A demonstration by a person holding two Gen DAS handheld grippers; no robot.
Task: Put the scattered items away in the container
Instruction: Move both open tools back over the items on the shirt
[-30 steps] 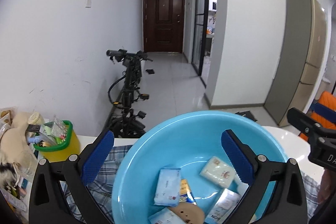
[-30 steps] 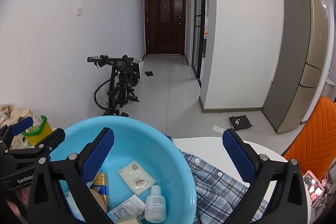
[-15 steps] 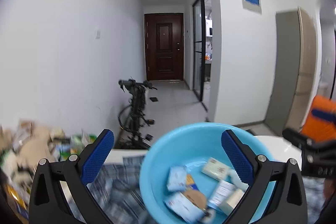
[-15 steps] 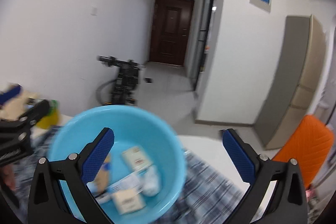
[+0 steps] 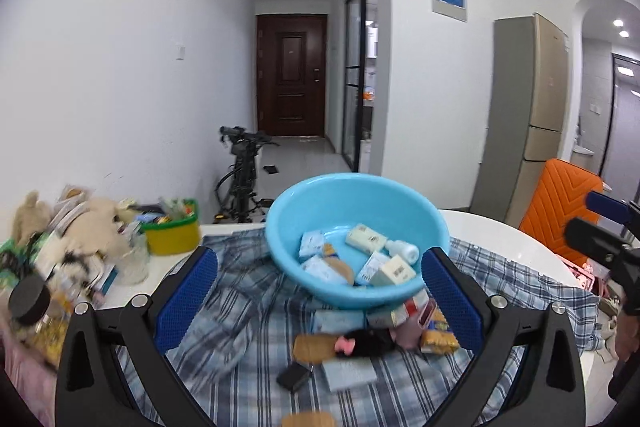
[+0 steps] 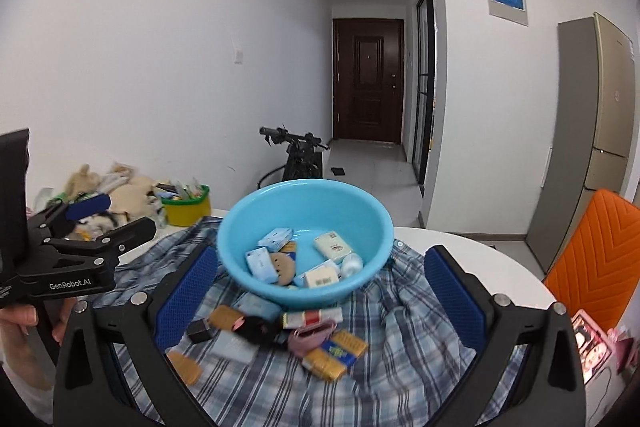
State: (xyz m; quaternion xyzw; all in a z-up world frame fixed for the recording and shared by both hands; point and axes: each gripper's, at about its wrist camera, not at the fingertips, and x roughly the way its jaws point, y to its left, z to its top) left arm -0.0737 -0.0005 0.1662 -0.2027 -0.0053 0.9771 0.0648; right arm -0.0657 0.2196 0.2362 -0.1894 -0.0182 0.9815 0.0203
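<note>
A light blue basin [image 5: 304, 211] [image 6: 248, 227] sits on a plaid cloth [image 5: 248, 359] [image 6: 404, 339] and holds several small packets and a white bottle [image 5: 402, 249]. More items lie scattered in front of it: a black and pink toy [image 5: 360, 343], a yellow snack pack [image 6: 336, 353], a red and white pack [image 6: 312, 318], round biscuits [image 6: 184, 367]. My left gripper [image 5: 320, 299] is open and empty, held back from the basin. My right gripper [image 6: 320, 297] is open and empty too. The left gripper also shows in the right wrist view [image 6: 100, 227].
A yellow and green tub [image 5: 172, 233] and a heap of plush toys and packets [image 5: 72, 239] stand at the table's left. An orange chair [image 6: 592, 259] is at the right. A bicycle [image 5: 244, 171] leans by the far wall.
Both grippers have pulled back and up from the basin. The scattered items in front of the basin have come into view. Both stayed open.
</note>
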